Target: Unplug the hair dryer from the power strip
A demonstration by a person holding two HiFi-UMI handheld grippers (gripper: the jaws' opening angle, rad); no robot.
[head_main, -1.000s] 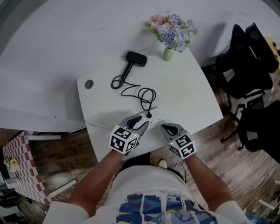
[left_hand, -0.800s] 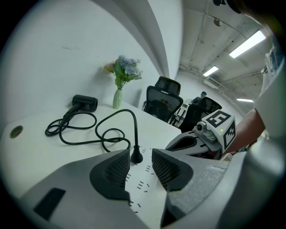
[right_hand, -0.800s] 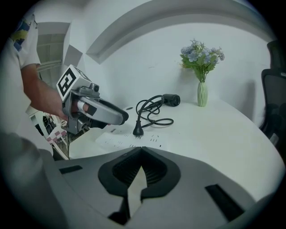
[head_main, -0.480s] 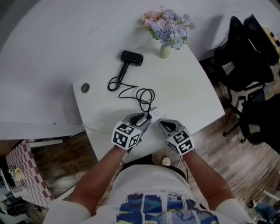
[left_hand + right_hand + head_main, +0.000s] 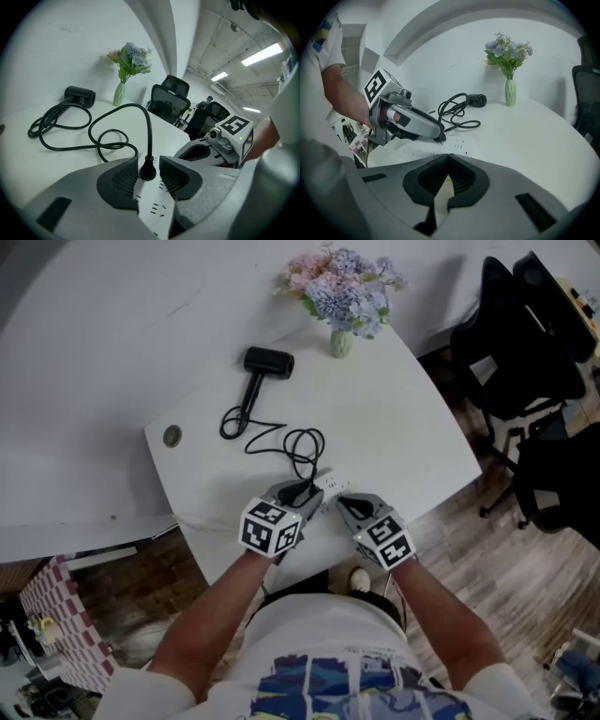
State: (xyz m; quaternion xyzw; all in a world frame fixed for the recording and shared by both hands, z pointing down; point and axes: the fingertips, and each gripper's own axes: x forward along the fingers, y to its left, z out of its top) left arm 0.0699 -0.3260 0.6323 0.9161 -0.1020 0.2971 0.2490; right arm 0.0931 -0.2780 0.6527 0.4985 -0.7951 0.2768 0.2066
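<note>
1. The plug [image 5: 146,172] stands upright in the white power strip [image 5: 152,207], which lies near the front edge of the table [image 5: 403,427].
2. The left gripper [image 5: 298,493] is lowered over the strip with its jaws narrowed onto the plug. One ribbed pad sits close against each side of it.
3. The right gripper [image 5: 340,503] lies just beside the left one, at the strip's near end. Its jaw tips are together. A pale sliver shows in the hollow behind them, but I cannot tell what it is.
4. Both forearms are bare and reach forward from the bottom of the head view. They angle inward so the two grippers nearly meet over the strip.
5. The black cord [image 5: 149,133] rises from the plug and arches over. It runs in loose loops across the table to the hair dryer [image 5: 267,363], which lies on its side well apart from the strip.
6. A vase of flowers [image 5: 341,339] stands at the far edge of the table, to the right of the dryer.
7. A round hole [image 5: 172,436] sits near the table's left corner.
8. Black office chairs [image 5: 525,343] stand on the wooden floor off to the right.
</note>
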